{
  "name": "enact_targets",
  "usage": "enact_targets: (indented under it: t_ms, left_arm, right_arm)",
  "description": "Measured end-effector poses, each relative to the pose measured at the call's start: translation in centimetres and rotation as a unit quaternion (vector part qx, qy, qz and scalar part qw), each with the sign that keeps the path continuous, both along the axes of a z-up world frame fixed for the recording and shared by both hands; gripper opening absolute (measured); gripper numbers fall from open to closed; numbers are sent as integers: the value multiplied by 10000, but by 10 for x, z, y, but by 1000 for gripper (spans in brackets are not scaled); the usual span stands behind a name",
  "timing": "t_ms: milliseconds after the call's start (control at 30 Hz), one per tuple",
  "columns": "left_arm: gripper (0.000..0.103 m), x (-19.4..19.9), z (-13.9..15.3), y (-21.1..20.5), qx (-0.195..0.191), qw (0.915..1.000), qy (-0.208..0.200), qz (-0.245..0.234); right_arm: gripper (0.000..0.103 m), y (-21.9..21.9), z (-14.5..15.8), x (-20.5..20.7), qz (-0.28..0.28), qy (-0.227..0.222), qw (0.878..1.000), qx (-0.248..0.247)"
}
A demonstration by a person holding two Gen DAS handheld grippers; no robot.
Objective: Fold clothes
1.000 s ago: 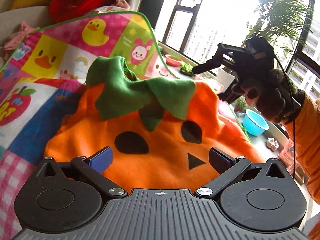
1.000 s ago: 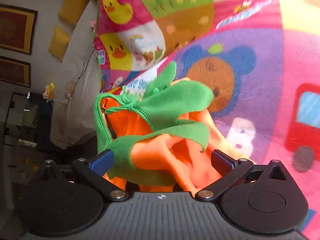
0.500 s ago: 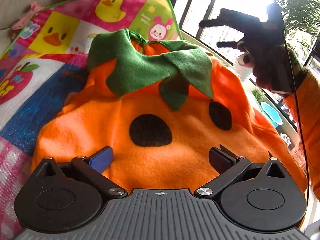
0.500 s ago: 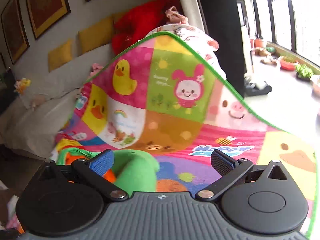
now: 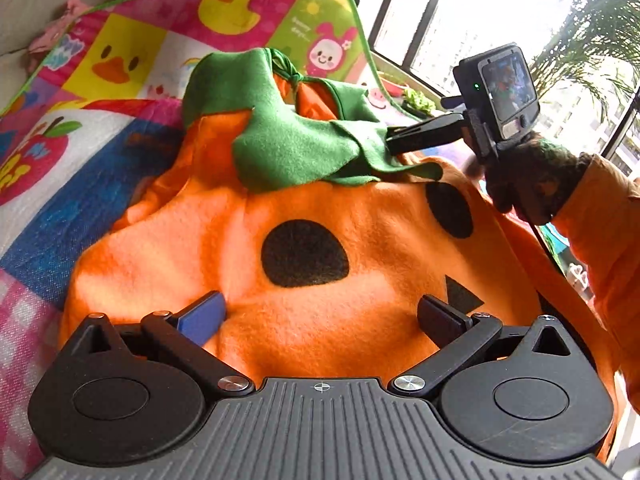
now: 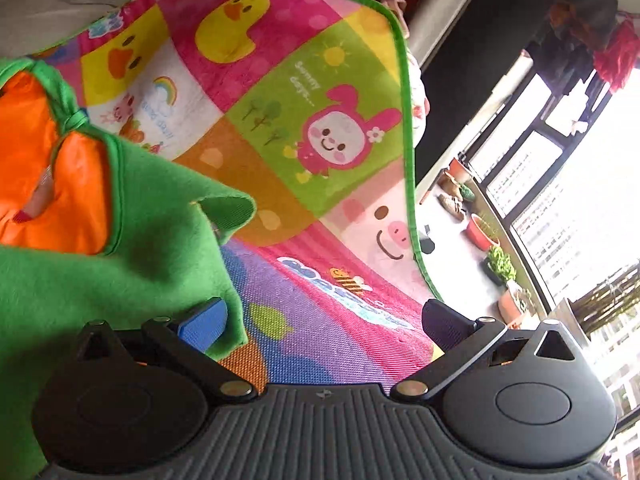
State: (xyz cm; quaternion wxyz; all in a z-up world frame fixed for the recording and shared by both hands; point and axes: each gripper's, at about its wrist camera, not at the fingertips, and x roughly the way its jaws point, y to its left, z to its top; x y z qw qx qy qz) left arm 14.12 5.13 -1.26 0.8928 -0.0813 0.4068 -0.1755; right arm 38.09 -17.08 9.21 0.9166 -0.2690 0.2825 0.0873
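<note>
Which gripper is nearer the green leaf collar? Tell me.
Right. The right gripper has the green leaf collar lying against its blue finger; the left gripper sits lower, over the orange body below the collar.

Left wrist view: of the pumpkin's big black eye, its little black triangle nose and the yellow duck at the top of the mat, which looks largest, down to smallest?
1. Black eye, clearly largest.
2. Yellow duck.
3. Triangle nose, smallest.
The duck lies farther from the camera, so its real size may be larger than it appears.
</note>
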Motion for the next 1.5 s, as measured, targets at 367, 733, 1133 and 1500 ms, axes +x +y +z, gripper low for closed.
enact_targets:
  t_ms: [367, 733, 1133, 1500]
  left_arm:
    - [103, 9, 0, -1, -13, 9999, 101, 25]
    - [103, 37, 56, 11, 250, 9982, -439, 314]
    - [103, 167, 19, 10, 1345, 9860, -300, 941]
    - [103, 196, -5, 37, 1232, 9807, -87, 1516]
  right_arm:
    - [103, -1, 24, -44, 649, 1725, 9627, 1982]
    - [103, 17, -15, -47, 260, 2023, 9607, 1884]
    - [103, 3, 20, -51, 917, 806, 9843, 1275]
    - [103, 17, 12, -7, 927, 282, 9903, 999]
